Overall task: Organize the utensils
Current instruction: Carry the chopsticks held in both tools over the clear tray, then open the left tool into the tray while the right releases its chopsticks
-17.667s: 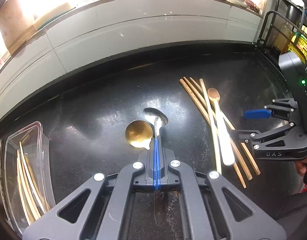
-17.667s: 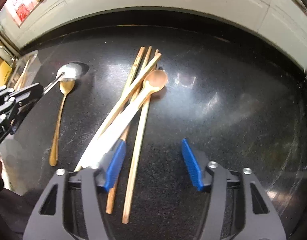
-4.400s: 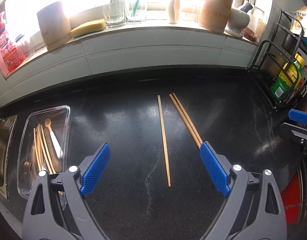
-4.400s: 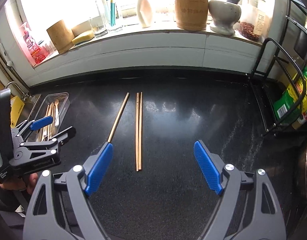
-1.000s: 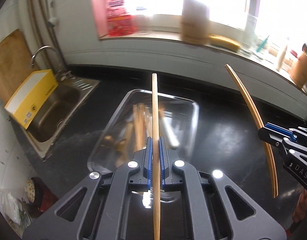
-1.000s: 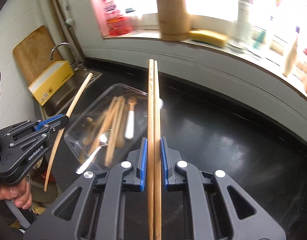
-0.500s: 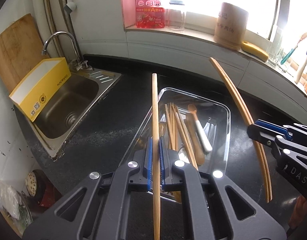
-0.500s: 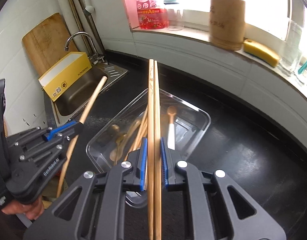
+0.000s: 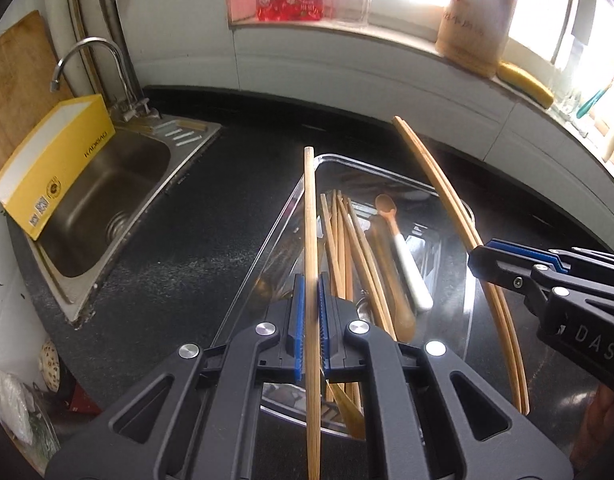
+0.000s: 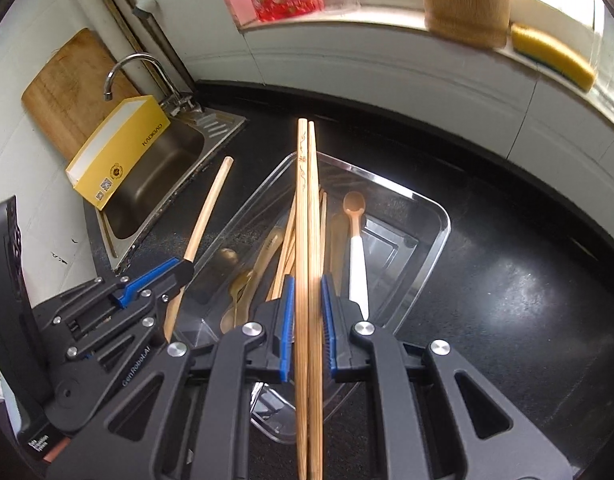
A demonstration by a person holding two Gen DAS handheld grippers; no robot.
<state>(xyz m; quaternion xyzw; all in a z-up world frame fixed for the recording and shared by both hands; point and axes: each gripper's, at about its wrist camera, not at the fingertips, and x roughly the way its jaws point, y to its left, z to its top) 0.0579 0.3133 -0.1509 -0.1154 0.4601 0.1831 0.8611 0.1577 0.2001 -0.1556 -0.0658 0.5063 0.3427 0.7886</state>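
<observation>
The left gripper (image 9: 311, 324) squeezed one wooden chopstick (image 9: 310, 240) tight. The right gripper (image 10: 307, 320) squeezed a pair of chopsticks (image 10: 307, 216) tight. Both grippers hung over a clear tray (image 10: 431, 256) on the black counter (image 10: 507, 280). More chopsticks (image 9: 343, 240) and a spoon with a white handle (image 9: 407, 264) lay inside the tray. A sink (image 9: 103, 204) sat to the left, with a yellow box (image 9: 51, 164) leaning in it.

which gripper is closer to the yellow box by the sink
Left. The left gripper with its single chopstick sits on the sink side of the clear tray; the right gripper is farther from the yellow box.
</observation>
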